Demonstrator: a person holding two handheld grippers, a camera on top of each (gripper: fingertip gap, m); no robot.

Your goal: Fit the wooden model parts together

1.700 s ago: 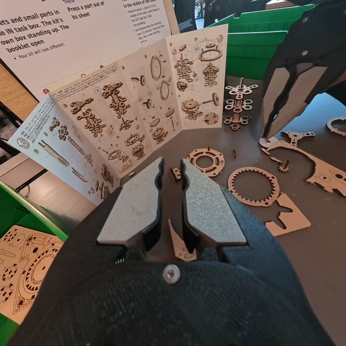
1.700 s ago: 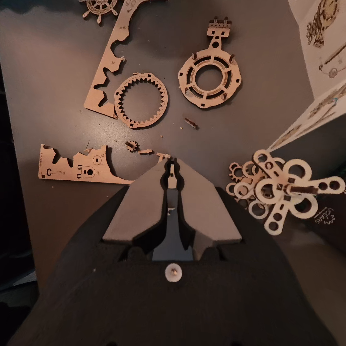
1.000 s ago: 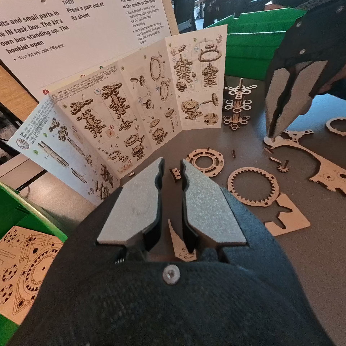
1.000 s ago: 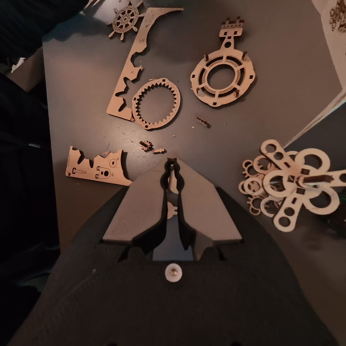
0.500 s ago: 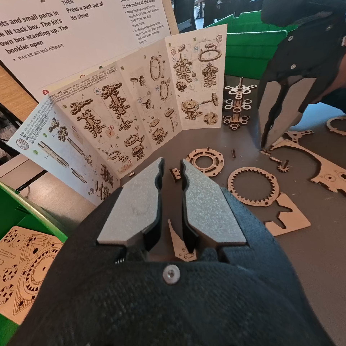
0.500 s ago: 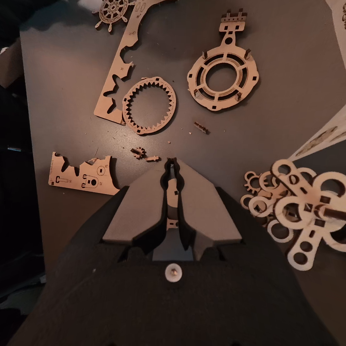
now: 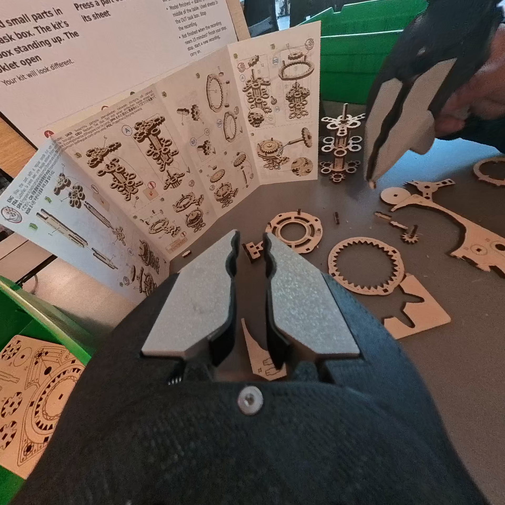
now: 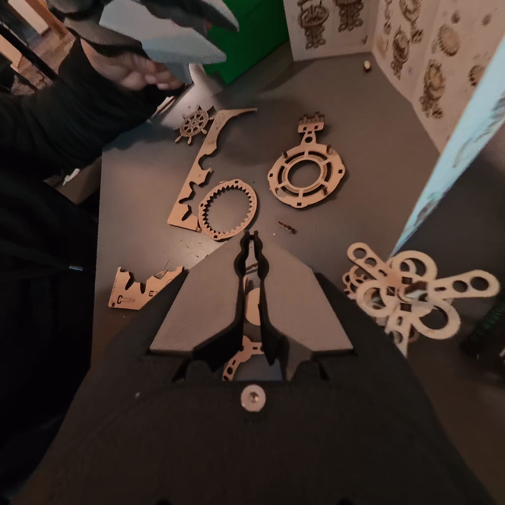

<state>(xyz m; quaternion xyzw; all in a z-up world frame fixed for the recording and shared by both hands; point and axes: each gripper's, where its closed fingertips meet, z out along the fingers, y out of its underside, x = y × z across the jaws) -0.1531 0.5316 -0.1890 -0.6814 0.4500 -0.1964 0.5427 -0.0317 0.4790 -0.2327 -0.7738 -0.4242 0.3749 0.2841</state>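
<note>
My left gripper (image 7: 251,240) is open and empty, low over the grey table just short of a ring base with upright pegs (image 7: 295,229). An inner-toothed gear ring (image 7: 366,269) lies to its right. My right gripper (image 7: 371,183) hangs above the table beside the stacked flower-like tower (image 7: 341,144), jaws nearly closed, with a small tan bit at its tips. In the right wrist view, my right gripper (image 8: 251,233) is above the gear ring (image 8: 228,209), with a wooden disc (image 8: 252,306) on the table under its fingers. The ring base (image 8: 306,177) and tower (image 8: 401,292) lie around it.
A folded instruction booklet (image 7: 191,136) stands along the back. Green bins (image 7: 355,62) are behind it, and a bin at the left holds a part sheet (image 7: 27,396). Offcut sheets (image 7: 415,308) (image 7: 464,240), a small gear (image 7: 410,237), loose pegs and a ship's wheel (image 8: 192,125) litter the table. My hands' fingertips stand some 15 cm from each other. The wooden disc (image 8: 252,306) lies some 7 cm from my right tips, 20 cm from my left tips. The left camera catches it too, in the left wrist view (image 7: 401,199).
My right gripper has lifted off the table and tilted back, leaving the wooden disc lying there. My left gripper has not moved.
</note>
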